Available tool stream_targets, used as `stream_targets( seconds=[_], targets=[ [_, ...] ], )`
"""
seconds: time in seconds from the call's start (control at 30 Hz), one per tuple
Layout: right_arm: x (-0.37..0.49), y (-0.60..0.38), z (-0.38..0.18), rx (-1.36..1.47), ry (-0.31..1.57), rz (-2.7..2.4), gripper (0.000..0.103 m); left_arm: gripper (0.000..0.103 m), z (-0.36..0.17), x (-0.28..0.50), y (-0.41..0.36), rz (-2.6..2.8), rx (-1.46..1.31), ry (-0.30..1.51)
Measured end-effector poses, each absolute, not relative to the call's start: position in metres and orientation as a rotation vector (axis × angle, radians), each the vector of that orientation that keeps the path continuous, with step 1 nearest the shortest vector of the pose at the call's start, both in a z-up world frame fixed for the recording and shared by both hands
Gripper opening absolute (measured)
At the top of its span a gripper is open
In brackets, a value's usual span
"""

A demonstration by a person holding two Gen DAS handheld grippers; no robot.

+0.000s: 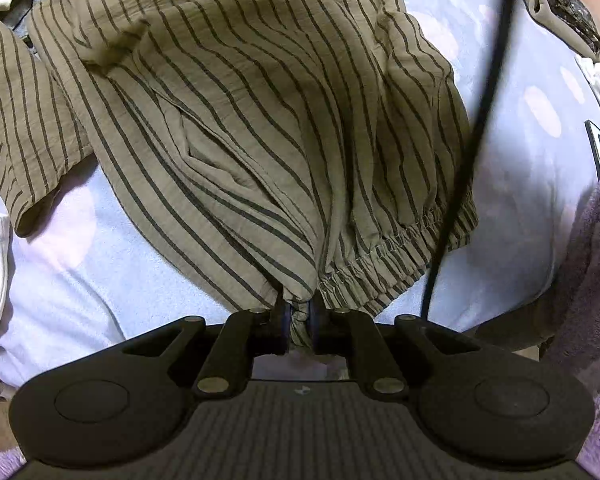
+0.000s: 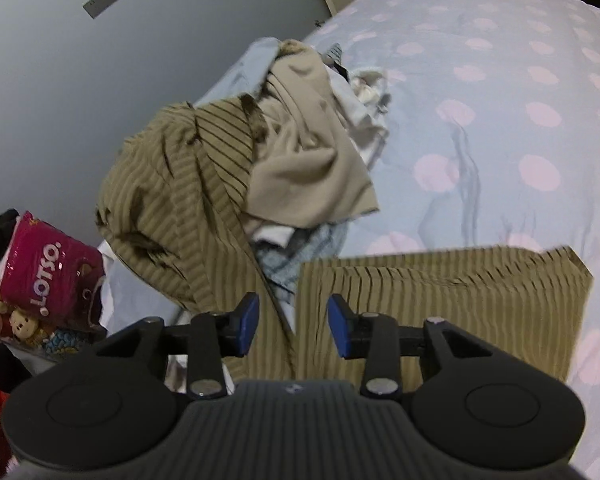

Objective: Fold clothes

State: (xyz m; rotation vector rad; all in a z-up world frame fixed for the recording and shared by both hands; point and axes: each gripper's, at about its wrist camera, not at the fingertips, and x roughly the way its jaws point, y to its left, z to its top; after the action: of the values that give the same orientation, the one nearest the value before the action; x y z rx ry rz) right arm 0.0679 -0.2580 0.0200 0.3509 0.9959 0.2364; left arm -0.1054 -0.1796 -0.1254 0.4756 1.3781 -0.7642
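My left gripper [image 1: 299,322] is shut on the elastic waistband edge of olive striped shorts [image 1: 236,120], which hang bunched in front of it over the bed. In the right wrist view a folded olive striped piece [image 2: 452,304] lies flat on the bed, and a crumpled striped garment [image 2: 180,200] is heaped to its left. My right gripper [image 2: 293,326] is open and empty, hovering just above the near edge of the folded piece.
The bed has a light blue sheet with pink dots [image 2: 500,120]. A pile of beige and white clothes [image 2: 312,140] lies behind the striped heap. A pink Lotso bag [image 2: 48,276] and toys sit at the left. A black cable [image 1: 476,128] hangs across the left view.
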Motion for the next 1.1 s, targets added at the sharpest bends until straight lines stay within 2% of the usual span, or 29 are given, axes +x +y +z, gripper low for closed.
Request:
stream_targets(
  seconds=[0.1,0.33,0.53,0.67,0.83,1.0,1.1],
  targets=[
    [0.051,-0.278,0.013,0.368,1.018,0.191,0.042,0.007,-0.129,-0.125,-0.184,-0.755,0.464,1.376],
    [0.001,-0.315,-0.011,0.381,1.086,0.123,0.042,0.006,-0.127,-0.099,-0.158,-0.741,0.406,1.380],
    [-0.070,-0.324,-0.042,0.352,1.152,0.120,0.043,0.005,-0.113,-0.059,-0.100,-0.741,0.160,1.415],
    [-0.114,-0.330,-0.068,0.340,1.194,0.096,0.043,0.005,-0.096,-0.070,-0.101,-0.736,0.105,1.431],
    [-0.150,-0.321,-0.099,0.339,1.256,0.114,0.043,0.005,-0.112,-0.070,-0.123,-0.701,0.133,1.473],
    [-0.171,-0.314,-0.126,0.393,1.279,0.125,0.043,0.008,-0.115,-0.070,-0.134,-0.692,0.108,1.478],
    [-0.173,-0.314,-0.137,0.443,1.288,0.138,0.046,0.015,-0.108,-0.067,-0.126,-0.681,0.078,1.480]
  ],
)
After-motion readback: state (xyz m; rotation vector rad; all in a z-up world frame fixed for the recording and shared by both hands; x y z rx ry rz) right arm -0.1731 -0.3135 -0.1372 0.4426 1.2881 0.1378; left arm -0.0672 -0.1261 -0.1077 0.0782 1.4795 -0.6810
